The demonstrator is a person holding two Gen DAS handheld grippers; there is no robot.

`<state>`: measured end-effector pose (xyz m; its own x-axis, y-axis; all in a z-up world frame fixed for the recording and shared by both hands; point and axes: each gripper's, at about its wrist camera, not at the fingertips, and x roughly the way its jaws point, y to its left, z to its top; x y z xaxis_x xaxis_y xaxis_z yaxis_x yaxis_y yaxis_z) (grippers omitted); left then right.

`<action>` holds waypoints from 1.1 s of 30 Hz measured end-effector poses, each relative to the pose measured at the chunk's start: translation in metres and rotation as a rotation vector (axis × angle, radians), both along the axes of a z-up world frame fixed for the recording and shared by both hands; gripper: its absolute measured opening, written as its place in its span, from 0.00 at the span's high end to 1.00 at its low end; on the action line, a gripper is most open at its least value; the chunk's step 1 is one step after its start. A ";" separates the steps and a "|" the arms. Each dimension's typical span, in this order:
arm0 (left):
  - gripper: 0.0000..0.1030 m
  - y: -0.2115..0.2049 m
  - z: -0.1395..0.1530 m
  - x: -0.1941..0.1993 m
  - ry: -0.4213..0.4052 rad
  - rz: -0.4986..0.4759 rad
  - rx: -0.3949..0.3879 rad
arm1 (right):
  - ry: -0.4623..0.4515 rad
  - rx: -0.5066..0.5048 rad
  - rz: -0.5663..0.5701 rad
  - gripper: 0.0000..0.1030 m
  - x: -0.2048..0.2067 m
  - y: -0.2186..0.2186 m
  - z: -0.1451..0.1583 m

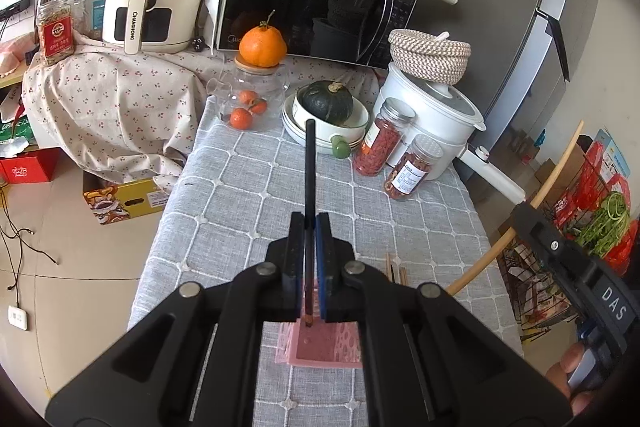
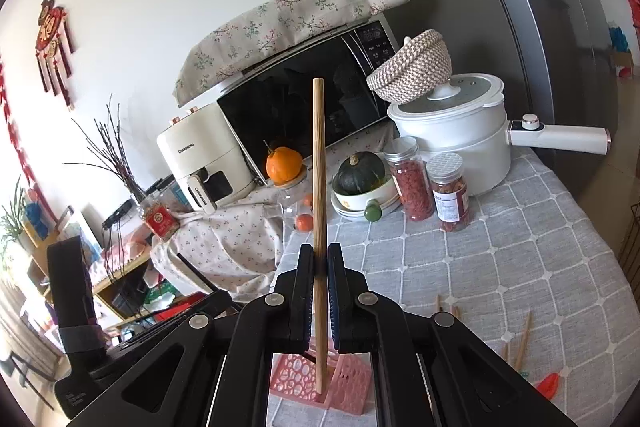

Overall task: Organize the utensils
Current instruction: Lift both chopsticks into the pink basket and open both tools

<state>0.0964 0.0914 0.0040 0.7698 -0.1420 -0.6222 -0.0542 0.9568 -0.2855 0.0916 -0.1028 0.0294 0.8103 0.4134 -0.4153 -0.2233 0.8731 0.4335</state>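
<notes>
Chopsticks: left claw (image 1: 310,227) clamps dark chopstick (image 1: 309,163) | right claw (image 2: 320,259) clamps bamboo chopstick (image 2: 319,163) | pink holder (image 2: 344,383) below both

The left gripper (image 1: 310,223) is showing a matte black plastic frame: two broad angled arms spreading toward the camera, each with long cut-out slots. Four round silver pivot pins are sitting on its linkage, two inner and two outer. Its flat, upright fingers (image 1: 295,251) are black, and the right-hand one is wearing a blue pad on its inner face. The right gripper (image 2: 319,259) is looking the same, with black arms, silver pins and a blue-edged pad. Seen from the left wrist, the right gripper's black body is carrying a silver screw and white letters "DAS", and fingertips of the person's right hand (image 1: 570,375) are peeking at the frame's edge.
</notes>
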 end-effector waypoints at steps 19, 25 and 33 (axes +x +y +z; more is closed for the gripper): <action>0.94 0.016 -0.009 0.013 0.029 0.043 -0.101 | 0.197 0.027 -0.006 0.93 0.040 0.021 -0.074; 0.75 0.013 -0.004 0.007 0.012 0.035 -0.064 | 0.185 0.020 0.017 0.83 0.036 0.018 -0.063; 0.45 0.002 0.007 -0.012 -0.029 0.023 0.046 | 0.160 0.027 0.039 0.62 0.022 0.001 -0.042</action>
